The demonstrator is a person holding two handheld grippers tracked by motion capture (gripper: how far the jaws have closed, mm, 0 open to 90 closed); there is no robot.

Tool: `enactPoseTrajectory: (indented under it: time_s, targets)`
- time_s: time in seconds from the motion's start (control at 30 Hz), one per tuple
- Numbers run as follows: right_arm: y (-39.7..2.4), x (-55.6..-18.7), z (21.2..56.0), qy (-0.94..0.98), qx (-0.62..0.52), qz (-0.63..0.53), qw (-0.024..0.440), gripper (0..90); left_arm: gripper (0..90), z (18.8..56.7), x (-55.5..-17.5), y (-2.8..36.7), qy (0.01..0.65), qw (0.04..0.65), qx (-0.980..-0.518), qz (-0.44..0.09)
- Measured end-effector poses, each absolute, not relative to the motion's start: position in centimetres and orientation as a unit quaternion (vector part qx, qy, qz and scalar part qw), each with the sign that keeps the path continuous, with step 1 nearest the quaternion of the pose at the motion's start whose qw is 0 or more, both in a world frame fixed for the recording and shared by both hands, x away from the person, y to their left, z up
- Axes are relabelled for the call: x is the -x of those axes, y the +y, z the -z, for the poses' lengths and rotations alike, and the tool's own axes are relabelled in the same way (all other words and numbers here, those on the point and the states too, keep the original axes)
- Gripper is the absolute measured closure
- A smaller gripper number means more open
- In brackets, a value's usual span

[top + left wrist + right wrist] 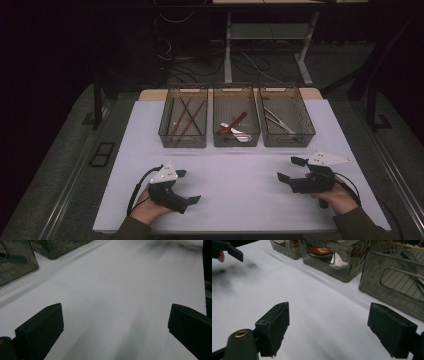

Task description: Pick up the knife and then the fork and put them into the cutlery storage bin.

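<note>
**Two open hand-held grippers held over the bare desk in front of three bins**

The left hand-held gripper [187,186] is held low over the near left part of the desk [235,175], its jaws spread wide with nothing between them. The right hand-held gripper [290,169] is held over the near right part, jaws likewise released and empty, pointed toward the left hand-held gripper. Both are well apart from each other and from the bins.

In the left gripper view, the two black jaws are seen far apart over bare white surface, and only the lower corners of two bins are caught at the upper left. In the right gripper view, the open jaws frame the white surface, and a jaw tip of the left hand-held gripper with a fingertip behind it is seen at the upper left corner.

From the high view, three smoky transparent bins are seen in a row at the far side: the left bin [167,132] with brown chopsticks [186,117], the middle bin [216,136] with a red-handled utensil [235,122] and a white one, and the right bin [307,125] with metal utensils [277,120]. In the right gripper view the bins' cut-out handles are shown close up, a detail too small in the high view.

No writing or brand can be read anywhere.
</note>
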State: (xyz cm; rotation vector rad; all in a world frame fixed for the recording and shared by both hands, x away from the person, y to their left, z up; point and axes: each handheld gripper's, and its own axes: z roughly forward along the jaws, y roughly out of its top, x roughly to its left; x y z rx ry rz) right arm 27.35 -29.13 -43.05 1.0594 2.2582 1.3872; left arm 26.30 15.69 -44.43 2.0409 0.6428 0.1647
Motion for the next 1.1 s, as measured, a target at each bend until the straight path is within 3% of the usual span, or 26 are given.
enactPoseTrajectory:
  time_s: [1.1]
  targets:
    - [-29.1, -25.6, 44.8, 0.798, -0.359, -0.464, 0.14, 17.4, 0.0, 44.6, -26.4, 15.8, 0.265, 0.477, -0.835, -0.067]
